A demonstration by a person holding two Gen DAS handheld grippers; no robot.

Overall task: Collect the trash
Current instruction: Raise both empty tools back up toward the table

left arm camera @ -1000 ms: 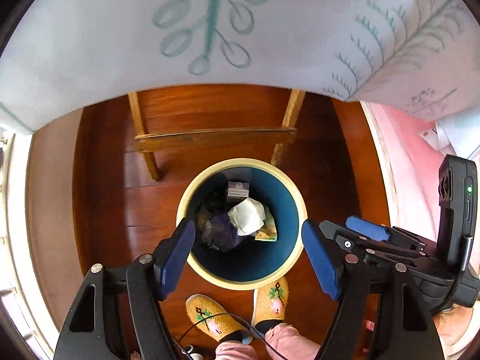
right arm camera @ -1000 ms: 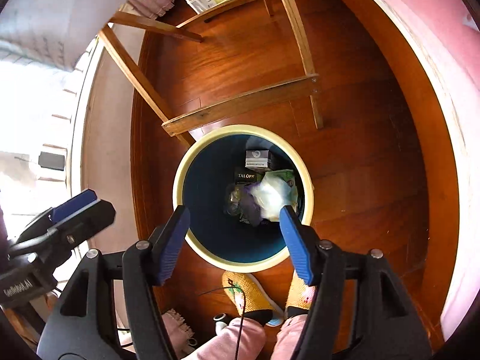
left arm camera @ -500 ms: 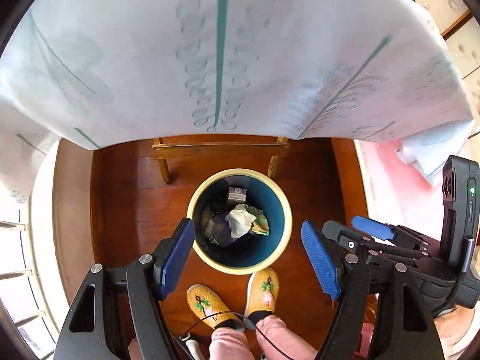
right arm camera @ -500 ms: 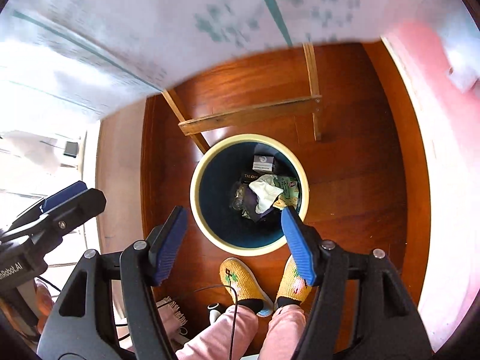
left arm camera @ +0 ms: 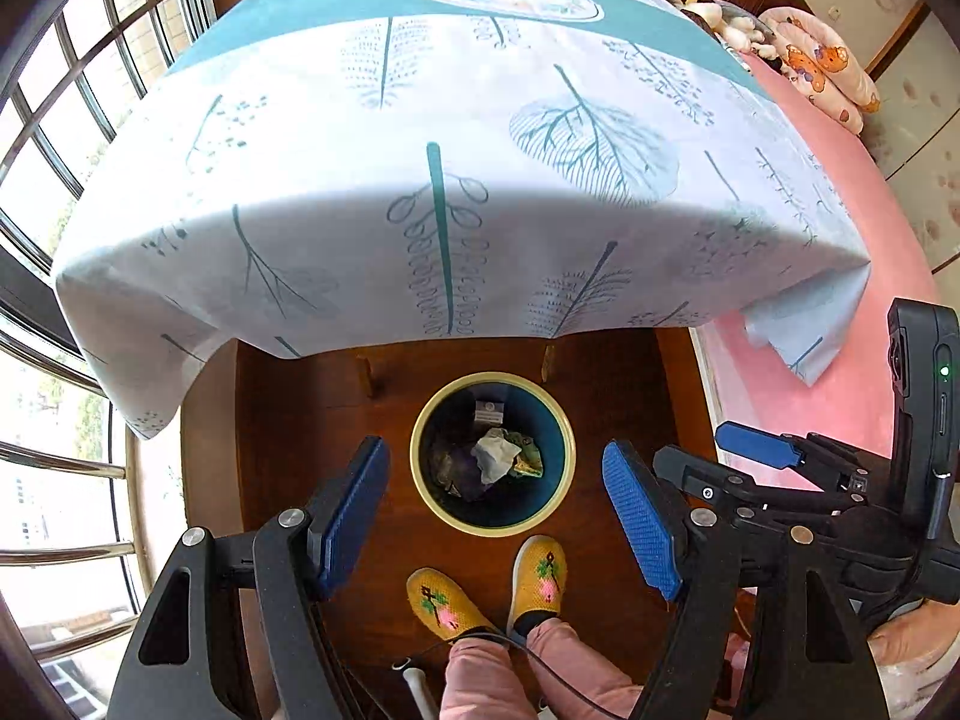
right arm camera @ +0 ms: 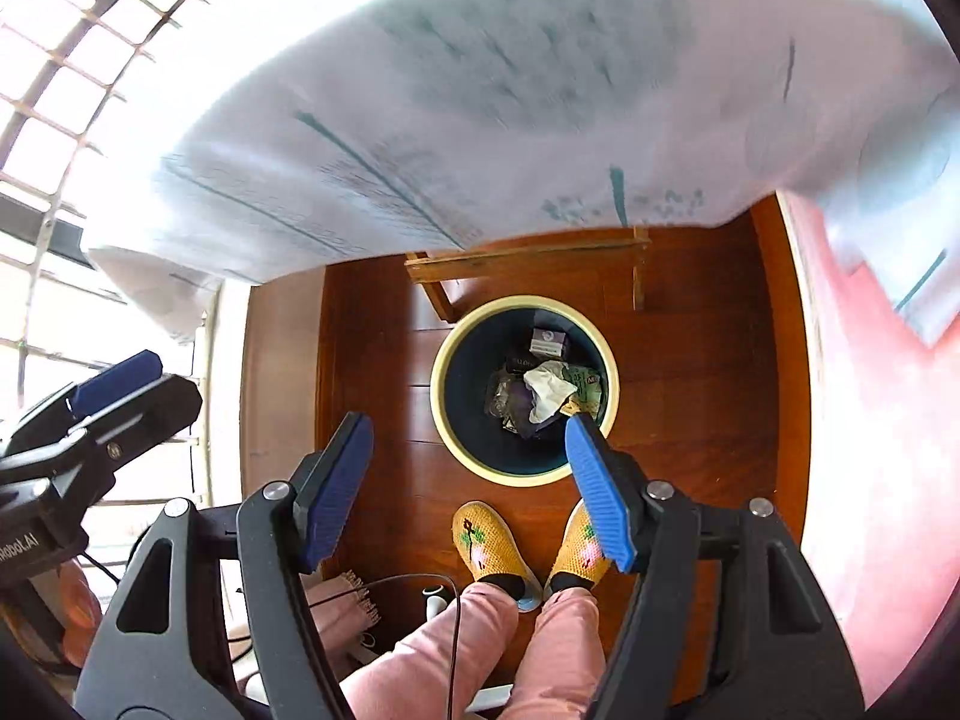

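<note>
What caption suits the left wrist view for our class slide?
Empty, open left gripper above a trash bin holding crumpled paper, beside a leaf-print tablecloth.

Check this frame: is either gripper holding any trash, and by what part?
Nothing is held. The left gripper and right gripper are both empty, jaws apart; the crumpled tissue lies in the bin below.

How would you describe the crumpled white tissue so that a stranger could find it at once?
Start at the table with the leaf-print cloth; on the wood floor at its near edge stands a round bin, cream-rimmed and dark blue inside. The tissue lies on top of the trash there, the only plain white crumpled piece among darker wrappers.
</note>
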